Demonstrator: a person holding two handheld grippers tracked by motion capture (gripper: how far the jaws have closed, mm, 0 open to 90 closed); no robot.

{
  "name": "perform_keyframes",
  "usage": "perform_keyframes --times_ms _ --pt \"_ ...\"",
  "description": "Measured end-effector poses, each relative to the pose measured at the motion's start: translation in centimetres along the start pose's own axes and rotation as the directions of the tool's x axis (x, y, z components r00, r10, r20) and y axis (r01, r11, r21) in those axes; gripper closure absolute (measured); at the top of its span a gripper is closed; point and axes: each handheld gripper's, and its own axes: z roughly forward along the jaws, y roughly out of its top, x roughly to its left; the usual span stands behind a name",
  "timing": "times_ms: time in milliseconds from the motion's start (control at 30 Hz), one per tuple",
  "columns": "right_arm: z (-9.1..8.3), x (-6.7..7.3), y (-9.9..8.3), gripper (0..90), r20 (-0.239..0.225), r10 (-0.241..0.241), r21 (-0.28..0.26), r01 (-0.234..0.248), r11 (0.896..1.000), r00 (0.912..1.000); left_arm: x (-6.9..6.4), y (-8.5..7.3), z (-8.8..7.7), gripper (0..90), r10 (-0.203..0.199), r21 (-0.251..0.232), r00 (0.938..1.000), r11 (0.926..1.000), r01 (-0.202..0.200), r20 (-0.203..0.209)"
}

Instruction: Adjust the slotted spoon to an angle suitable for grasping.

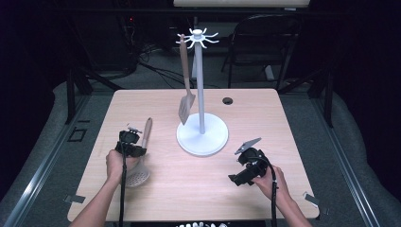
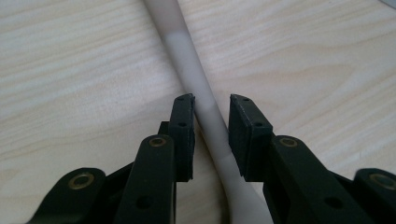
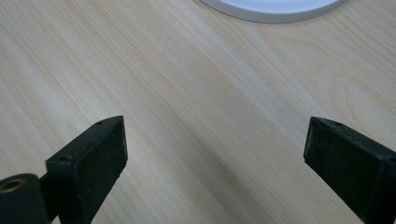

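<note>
A: What can't you make out here?

B: In the left gripper view the pale handle of the skimmer point(image 2: 205, 107) runs off the top edge and drops out at the bottom between the jaws, so neither end shows there. In the high view its round perforated head point(image 1: 137, 177) is partly covered by the left hand point(image 1: 115, 163), and the holes are too small to count.

A: And the left gripper point(image 2: 211, 112)?

B: Its jaws straddle the handle where it lies on the worktop point(image 1: 198, 179). One pad touches the handle; on the other side a thin gap is visible. So the jaws are nearly shut around it but not clamped from both sides, as far as I can see.

A: The right gripper point(image 3: 215, 144)?

B: Jaws wide apart over bare wood, nothing between them. Seen from above, it point(image 1: 243, 176) sits in the right hand near the front right of the worktop, well apart from the skimmer. At the top of the right gripper view the white stand's base point(image 3: 273, 11) is cut off.

A: Any writing or brand?

B: None that I can read anywhere.

A: Count things for me.

B: Two grippers, two utensils, one stand point(image 1: 200, 85). The skimmer lies flat at the left; a slotted turner point(image 1: 186, 101) hangs from one of the stand's hooks. The hooks at the top blur together, so I can't number them. There is one small dark hole point(image 1: 228, 100) in the worktop behind the stand, and a chair point(image 1: 265, 42) in the dim background, mostly lost in shadow.
</note>
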Motion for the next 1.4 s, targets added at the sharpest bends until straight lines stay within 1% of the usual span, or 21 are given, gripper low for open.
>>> perform_keyframes --times_ms 67,100,133,200,333,400,600,700,733,767,833,867,933,967,1033,1067,1100,1200,1233,1300,1400 --pt "-0.1 0.0 0.0 5.8 0.001 -0.006 0.006 0.006 1.0 1.0 0.1 -0.1 -0.1 72.8 -0.002 0.005 1.0 1.0 0.002 0.007" --pt "-0.1 -0.1 0.0 5.8 0.0 -0.009 0.009 0.009 1.0 1.0 0.4 -0.4 -0.4 73.1 -0.004 0.016 0.9997 0.9999 0.003 0.022" --pt "-0.1 -0.1 0.0 5.8 0.0 -0.009 0.01 0.009 1.0 1.0 0.5 -0.6 -0.4 73.4 -0.008 0.018 0.9996 0.9998 0.007 0.025" --pt "-0.1 0.0 0.0 5.8 0.002 -0.012 0.013 0.012 1.0 0.9999 0.7 -0.8 -0.7 73.8 -0.004 0.028 0.9993 0.9996 0.002 0.038" --pt "-0.1 0.0 0.1 5.8 -0.001 -0.011 0.016 0.011 1.0 0.9999 1.0 -1.1 -0.9 74.6 -0.002 0.034 0.9989 0.9994 0.001 0.046" --pt "-0.1 0.0 0.1 5.8 -0.002 -0.011 0.015 0.011 1.0 0.9999 1.1 -1.3 -1.0 74.9 0.006 0.041 0.9988 0.9991 -0.008 0.049" --pt "-0.3 0.0 0.0 5.8 0.003 -0.012 0.003 0.012 1.0 0.9999 1.2 -1.9 -1.4 76.1 0.007 0.057 0.9985 0.9983 -0.01 0.055" --pt "-0.2 0.0 0.0 5.7 0.002 -0.011 0.005 0.011 1.0 0.9999 1.1 -1.9 -1.5 75.9 0.009 0.059 0.9987 0.9982 -0.011 0.05" --pt "-0.2 0.0 0.0 5.7 0.003 -0.012 0.007 0.012 1.0 0.9999 1.0 -1.8 -1.4 75.3 0.023 0.065 0.999 0.9976 -0.025 0.039" --pt "-0.2 -0.1 0.1 5.7 0.004 -0.015 0.009 0.015 1.0 0.9999 0.9 -1.8 -1.4 74.8 0.024 0.058 0.9992 0.998 -0.025 0.032" --pt "-0.2 0.0 0.1 5.7 0.002 -0.015 0.009 0.015 1.0 0.9999 0.8 -1.4 -1.4 70.7 0.026 0.057 0.9994 0.998 -0.027 0.024" --pt "-0.1 0.0 0.1 5.7 0.003 -0.014 0.008 0.014 1.0 0.9999 0.8 -1.3 -1.3 69.9 0.025 0.048 0.9995 0.9985 -0.026 0.02" --pt "-0.1 0.0 0.1 5.7 0.001 -0.014 0.007 0.014 1.0 0.9999 0.7 -1.0 -1.1 69.1 0.035 0.051 0.9994 0.9981 -0.035 0.006" --pt "0.0 0.1 0.1 5.7 -0.001 -0.008 0.002 0.008 1.0 1.0 0.6 -0.9 -1.0 69.0 0.036 0.051 0.9993 0.998 -0.036 0.005" --pt "0.0 0.1 0.1 5.8 -0.001 -0.01 0.004 0.01 1.0 0.9999 0.6 -0.7 -0.8 69.0 0.043 0.062 0.9991 0.9971 -0.043 0.006" --pt "0.0 0.1 0.1 5.8 0.001 -0.01 0.004 0.01 1.0 1.0 0.6 -0.5 -0.6 69.0 0.047 0.071 0.9989 0.9964 -0.047 -0.001" --pt "0.0 0.1 0.1 5.8 0.002 -0.009 0.003 0.009 1.0 1.0 0.7 -0.2 -0.4 69.0 0.04 0.067 0.9992 0.997 -0.04 -0.002" --pt "0.0 0.1 0.1 5.9 0.008 -0.011 0.003 0.011 1.0 0.9999 0.6 0.3 0.0 70.2 0.04 0.071 0.9992 0.9967 -0.04 -0.008" --pt "0.0 0.1 0.1 5.9 0.002 -0.01 0.002 0.01 1.0 1.0 0.6 0.3 0.0 70.3 0.04 0.071 0.9992 0.9967 -0.04 -0.008" --pt "0.0 0.1 0.1 5.9 0.004 -0.009 0.002 0.009 1.0 0.9999 0.4 0.6 0.3 70.9 0.053 0.077 0.9983 0.9957 -0.052 -0.024" --pt "0.0 0.1 0.1 6.0 0.006 -0.012 0.001 0.012 1.0 0.9999 0.3 0.7 0.3 71.4 0.066 0.091 0.9972 0.9939 -0.063 -0.035"
